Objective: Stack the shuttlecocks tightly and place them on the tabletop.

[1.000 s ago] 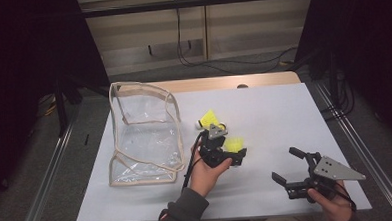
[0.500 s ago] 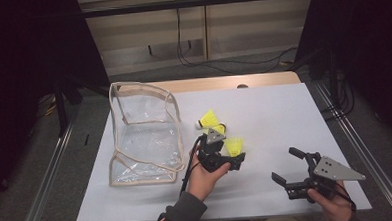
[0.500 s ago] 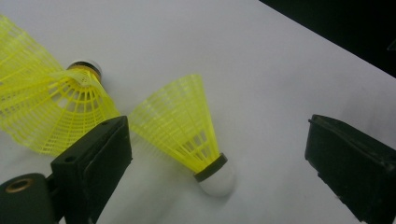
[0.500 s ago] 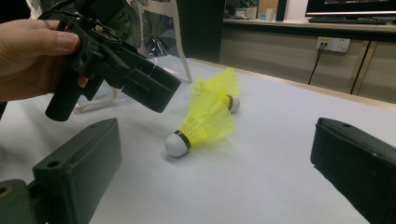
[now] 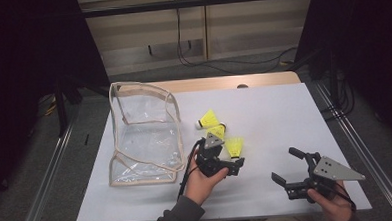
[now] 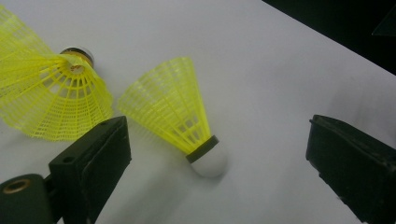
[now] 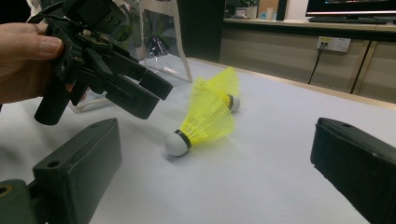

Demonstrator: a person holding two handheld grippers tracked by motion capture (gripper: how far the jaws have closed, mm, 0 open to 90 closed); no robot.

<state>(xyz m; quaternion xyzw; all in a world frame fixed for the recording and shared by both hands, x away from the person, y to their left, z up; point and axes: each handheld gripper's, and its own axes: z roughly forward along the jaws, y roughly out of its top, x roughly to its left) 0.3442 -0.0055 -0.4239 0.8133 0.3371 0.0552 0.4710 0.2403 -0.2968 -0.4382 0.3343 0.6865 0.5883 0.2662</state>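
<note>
left tool [image 6: 215,172] spread wide over nearest yellow shuttlecock [image 6: 175,116] lying on its side on the white bench [image 6: 261,60]; likely featherlight, its mesh skirt crushable; best pinched at firm white cork [image 6: 209,162]; right tool [image 5: 298,172] open, idle

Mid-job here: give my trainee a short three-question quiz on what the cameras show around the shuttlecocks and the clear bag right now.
1. True or false: the left tongs are shut on a shuttlecock.
2. How many yellow shuttlecocks lie on the table?
3. The clear bag lies: A) on the person's left side of the table, B) on the right side, C) between the right tongs' jaws.

Key
1. False: the jaws stand open, the nearest shuttlecock lying loose between them.
2. Three; the farthest lies closest to the bag.
3. A
</note>
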